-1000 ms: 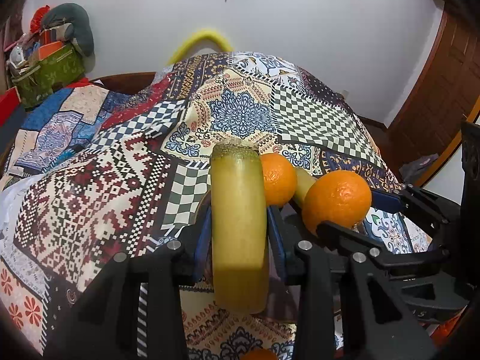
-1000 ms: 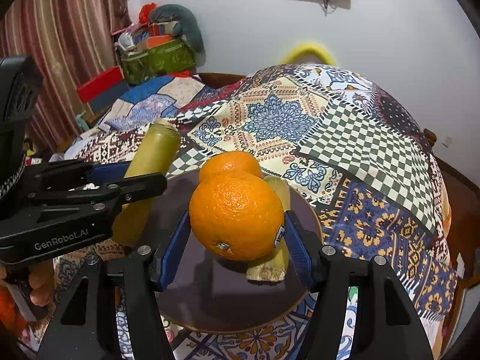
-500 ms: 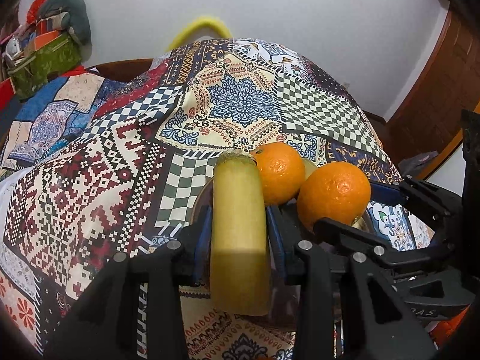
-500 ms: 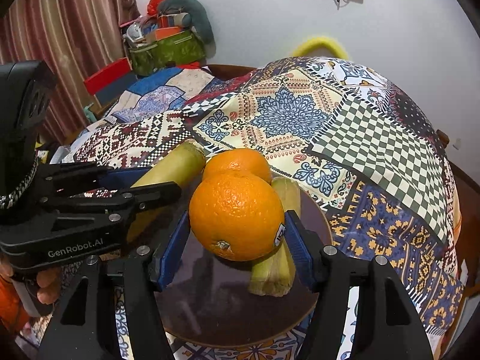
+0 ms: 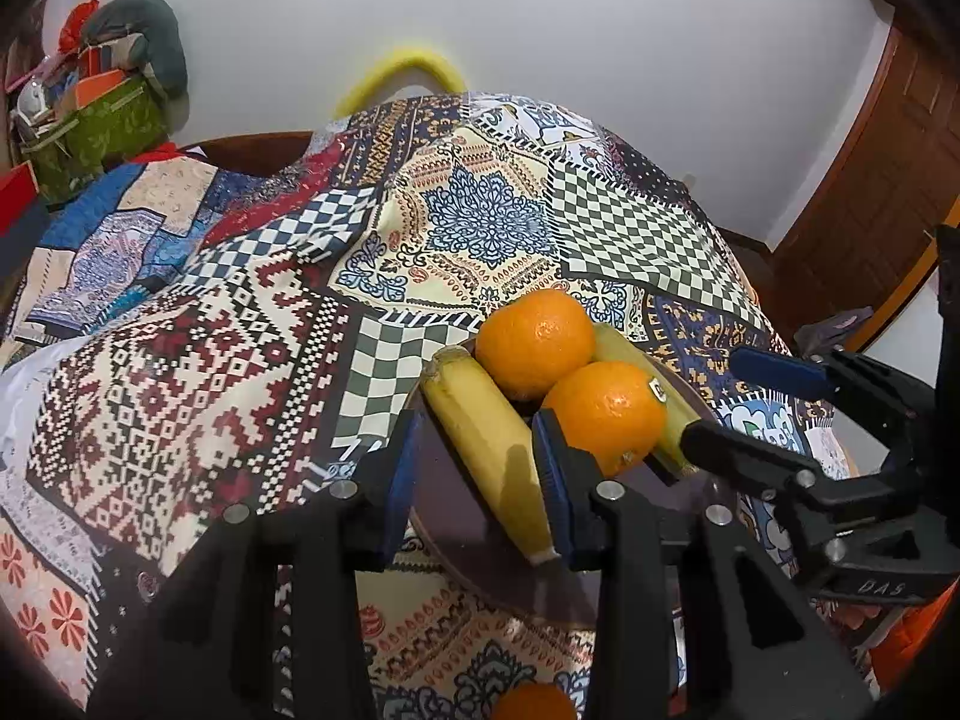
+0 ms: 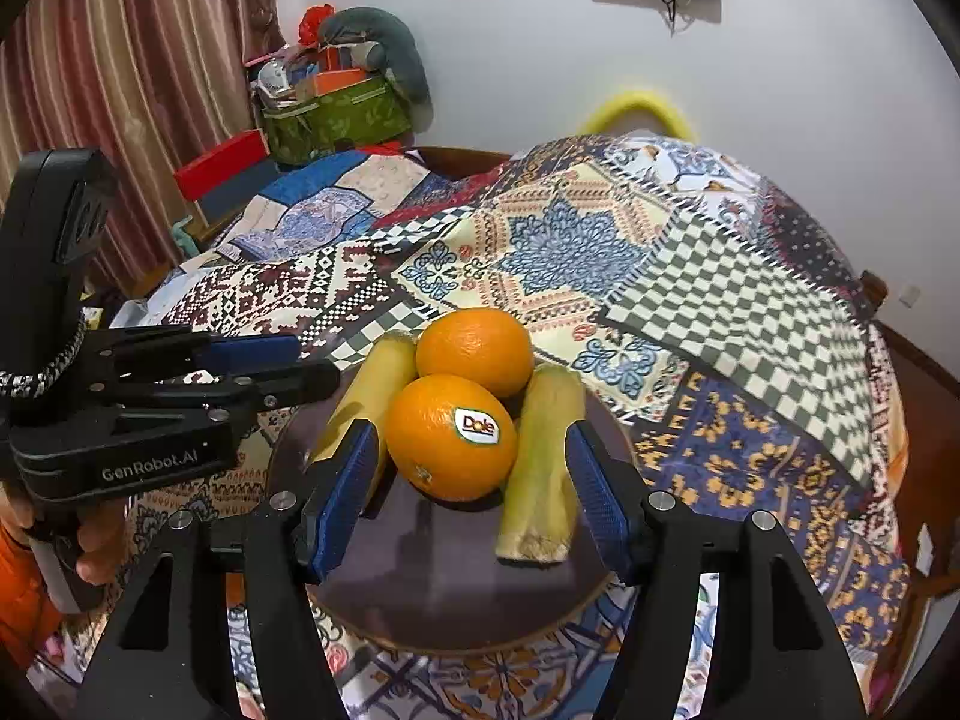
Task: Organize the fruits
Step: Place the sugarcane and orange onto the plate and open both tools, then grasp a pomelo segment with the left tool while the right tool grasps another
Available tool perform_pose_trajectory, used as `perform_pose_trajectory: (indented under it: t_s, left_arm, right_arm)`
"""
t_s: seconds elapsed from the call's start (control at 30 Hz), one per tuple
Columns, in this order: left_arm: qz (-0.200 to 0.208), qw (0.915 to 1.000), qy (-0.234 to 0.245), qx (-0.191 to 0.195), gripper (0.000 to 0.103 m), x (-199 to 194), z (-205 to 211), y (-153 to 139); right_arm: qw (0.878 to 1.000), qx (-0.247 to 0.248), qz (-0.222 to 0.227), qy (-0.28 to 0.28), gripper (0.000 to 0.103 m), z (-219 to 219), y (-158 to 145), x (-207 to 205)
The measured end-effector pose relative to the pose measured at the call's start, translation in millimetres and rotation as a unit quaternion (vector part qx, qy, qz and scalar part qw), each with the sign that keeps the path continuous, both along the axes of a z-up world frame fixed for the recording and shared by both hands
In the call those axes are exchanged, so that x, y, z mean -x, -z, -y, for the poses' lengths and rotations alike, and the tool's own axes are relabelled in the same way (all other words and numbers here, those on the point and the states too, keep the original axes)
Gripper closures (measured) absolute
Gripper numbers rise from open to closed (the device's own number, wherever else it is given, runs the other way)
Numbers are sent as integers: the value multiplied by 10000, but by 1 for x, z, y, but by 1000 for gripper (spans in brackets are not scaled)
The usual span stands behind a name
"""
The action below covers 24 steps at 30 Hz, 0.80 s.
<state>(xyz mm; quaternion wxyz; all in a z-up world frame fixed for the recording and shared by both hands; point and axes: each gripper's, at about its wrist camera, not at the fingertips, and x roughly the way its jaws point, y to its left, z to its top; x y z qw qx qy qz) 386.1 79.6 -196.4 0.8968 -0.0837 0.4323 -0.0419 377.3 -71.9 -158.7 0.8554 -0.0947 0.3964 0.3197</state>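
Note:
A dark round plate lies on the patchwork cloth and holds two bananas and two oranges. The left banana lies between the fingers of my left gripper, which is open; its right pad still looks against the fruit. My right gripper is open around the near orange, which bears a Dole sticker and rests on the plate. The far orange sits behind it. The second banana lies to its right. Each gripper shows in the other's view: the left, the right.
The patchwork cloth covers the table. Another orange lies at the near edge below the plate. A green box of clutter and a red box stand at the back left. A wooden door is at the right.
Both grippers lowered their fruit onto the plate and opened. The banana tipped from upright to lying flat, and the orange now rests against the other orange.

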Motion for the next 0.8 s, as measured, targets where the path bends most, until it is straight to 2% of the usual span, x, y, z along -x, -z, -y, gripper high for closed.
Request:
perform_pose_trajectory:
  t_s: [0.3,0.7,0.8]
  left_arm:
    - [294,9990,76,-336,66,36,12,-28]
    - [680,9969,151,-364,66,98,26,-75]
    - [755,9961,144,-430,66,115,29,-83]
  right_arm:
    - [9995,-8,240,180,42,11,-21,23]
    - [9975,-165,463,513,42,33,-56,71]
    - [9966,-174,545,594,37,38,-63,85]
